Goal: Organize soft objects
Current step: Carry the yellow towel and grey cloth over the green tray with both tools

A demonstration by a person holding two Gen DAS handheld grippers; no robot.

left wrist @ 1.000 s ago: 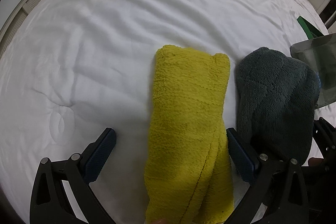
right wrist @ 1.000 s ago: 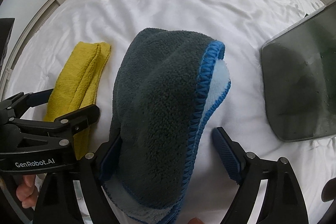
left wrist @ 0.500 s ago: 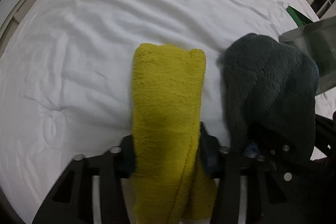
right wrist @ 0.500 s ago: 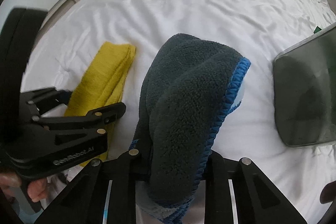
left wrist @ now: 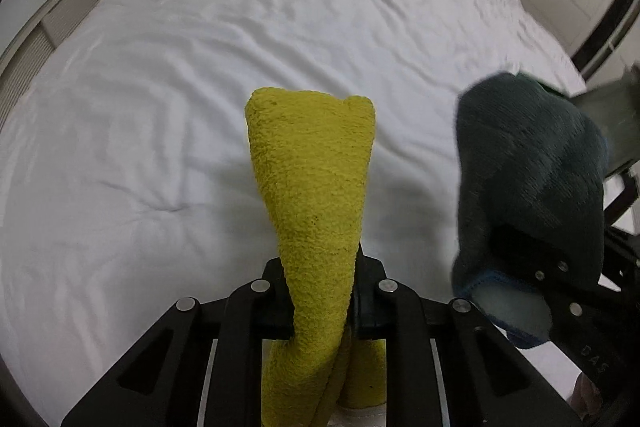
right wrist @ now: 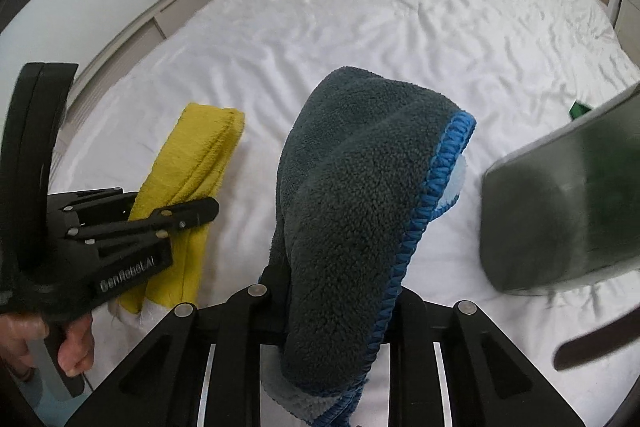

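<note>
Left wrist view: left gripper (left wrist: 320,301) jaws closing, clamped on yellow towel (left wrist: 316,195); right gripper (right wrist: 332,311) clamps grey towel (right wrist: 352,195); both now lifted off bed (left wrist: 200,67), far edges clear.

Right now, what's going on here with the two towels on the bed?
A person holds a gripper in each hand over a white bed. The left gripper is closing on a folded yellow towel, which sits pinched between its jaws. The right gripper is clamped on a dark grey towel with blue edging. A smoky translucent bin sits at the right.
</note>
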